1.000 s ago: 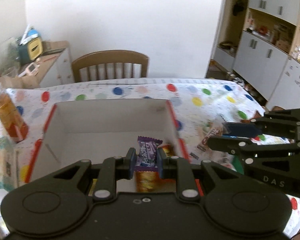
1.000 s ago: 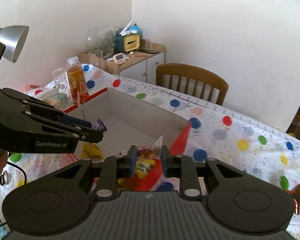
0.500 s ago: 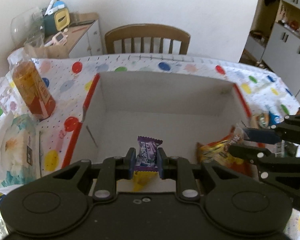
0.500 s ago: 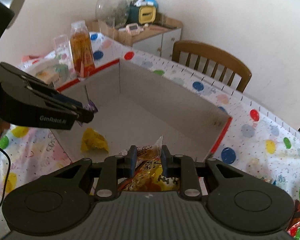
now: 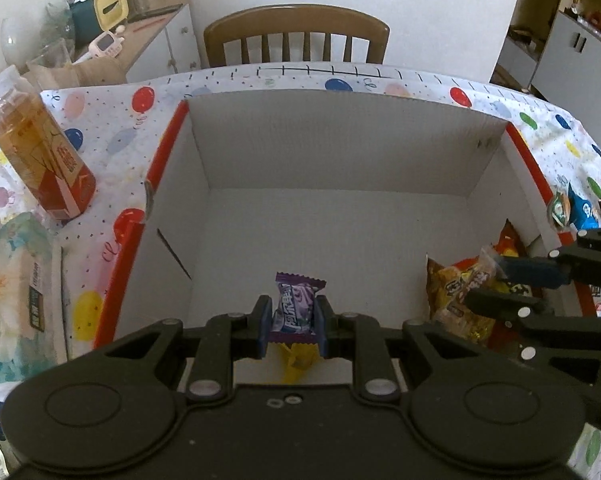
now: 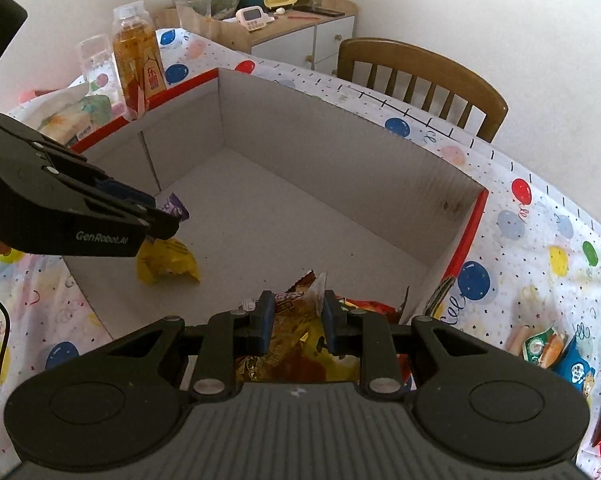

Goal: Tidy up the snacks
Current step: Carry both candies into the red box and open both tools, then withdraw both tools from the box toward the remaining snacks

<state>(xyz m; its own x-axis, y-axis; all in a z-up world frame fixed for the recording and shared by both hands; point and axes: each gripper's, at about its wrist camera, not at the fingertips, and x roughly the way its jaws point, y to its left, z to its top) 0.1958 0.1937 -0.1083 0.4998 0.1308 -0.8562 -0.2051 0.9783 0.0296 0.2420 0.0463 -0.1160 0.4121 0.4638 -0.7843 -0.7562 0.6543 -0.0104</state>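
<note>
The left gripper (image 5: 291, 330) is clamped on a small purple foil-wrapped candy (image 5: 294, 309), held upright between its blue pads (image 5: 263, 330) above the near part of the box floor. In the right wrist view the same gripper (image 6: 162, 216) reaches in from the left side, with the purple wrapper's end (image 6: 175, 207) protruding past its tips.

The right gripper (image 6: 293, 322) is clamped on the clear crimped edge of an orange-and-yellow crinkled snack packet (image 6: 300, 316). The packet hangs over the near right corner of the box, directly above other red and yellow bags lying there. The left wrist view shows this gripper (image 5: 500, 284) entering from the right with the packet (image 5: 462, 292) pinched at its upper seam.

The large open white cardboard box with red outer rim (image 5: 168, 148) sits on a table covered with a balloon-print white cloth (image 6: 540, 240). A crumpled yellow wrapper (image 6: 166, 262) lies on the box floor, below the left gripper.

Outside the box, to its left, stand a plastic bottle of amber tea (image 5: 40, 152) and a floral tissue pack (image 5: 16, 288). More loose snack packets (image 6: 556, 350) lie on the cloth to the right of the box. A brown wooden chair (image 5: 296, 36) stands behind the table.
</note>
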